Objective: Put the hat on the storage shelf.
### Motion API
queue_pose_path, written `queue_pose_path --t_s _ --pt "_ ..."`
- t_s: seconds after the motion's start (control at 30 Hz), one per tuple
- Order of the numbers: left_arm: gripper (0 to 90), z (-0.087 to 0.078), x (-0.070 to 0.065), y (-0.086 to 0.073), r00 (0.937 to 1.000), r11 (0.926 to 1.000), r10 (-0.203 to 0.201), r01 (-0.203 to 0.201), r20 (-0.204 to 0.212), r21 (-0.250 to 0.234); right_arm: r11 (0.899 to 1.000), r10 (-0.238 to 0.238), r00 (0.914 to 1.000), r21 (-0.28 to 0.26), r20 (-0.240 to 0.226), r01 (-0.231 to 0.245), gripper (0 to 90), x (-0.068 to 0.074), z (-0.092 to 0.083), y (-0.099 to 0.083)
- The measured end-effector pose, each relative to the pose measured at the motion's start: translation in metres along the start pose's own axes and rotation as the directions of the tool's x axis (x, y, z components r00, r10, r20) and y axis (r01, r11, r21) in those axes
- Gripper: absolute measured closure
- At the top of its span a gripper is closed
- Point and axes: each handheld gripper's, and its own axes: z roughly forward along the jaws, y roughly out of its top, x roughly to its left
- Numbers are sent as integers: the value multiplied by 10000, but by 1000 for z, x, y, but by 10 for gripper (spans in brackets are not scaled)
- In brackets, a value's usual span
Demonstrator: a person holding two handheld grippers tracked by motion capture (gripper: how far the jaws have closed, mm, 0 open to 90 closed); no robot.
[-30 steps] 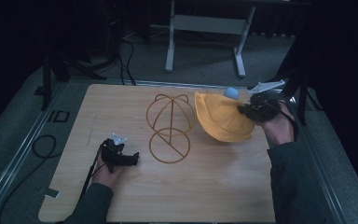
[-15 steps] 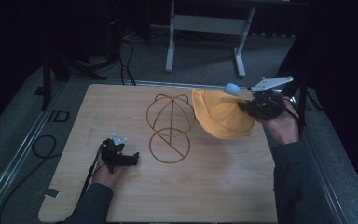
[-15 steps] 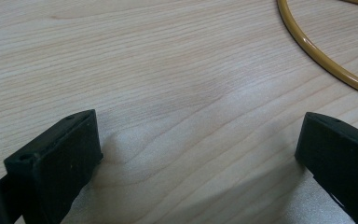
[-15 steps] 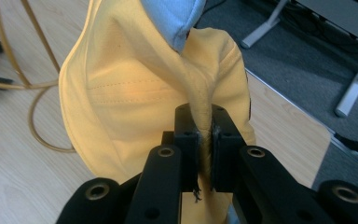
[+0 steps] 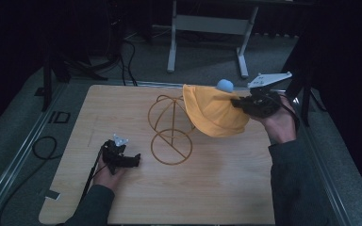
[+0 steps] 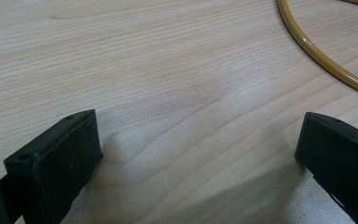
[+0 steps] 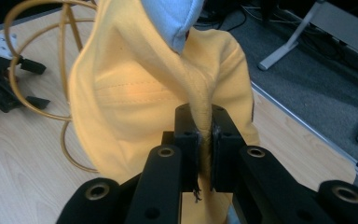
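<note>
The right gripper (image 7: pixel 204 140) has its 2 jaws closed on a gathered fold of the yellow hat (image 7: pixel 158 93), the pinched cloth running up between them toward the hat's pale blue tip (image 7: pixel 172 18). In the high view this right gripper (image 5: pixel 238 101) holds the yellow hat (image 5: pixel 217 115) clear of the table (image 5: pixel 217 188), with the hat's left edge now overlapping the domed top of the wire hat stand (image 5: pixel 169 125); over the last 1 s the hat has travelled leftward and upward from beside the stand toward it. The likely step is draping the hat over the dome, which is not yet done. The left gripper (image 6: pixel 196 154) rests low over bare wood with its 2 jaws wide apart and nothing between them, just beside the stand's base ring (image 6: pixel 326 60); the high view places the left gripper (image 5: pixel 134 160) near that ring.
</note>
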Motion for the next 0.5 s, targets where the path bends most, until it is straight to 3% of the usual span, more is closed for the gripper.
queue_pose_path --t_s 0.13,0.5 --pt "1 0 0 0 10000 10000 4 -4 -8 5 9997 -248 9997 -58 35 248 841 4 -7 6" --pt "1 0 0 0 10000 10000 -19 19 -9 -16 9990 -333 9994 -315 -129 329 841 6 -16 10"
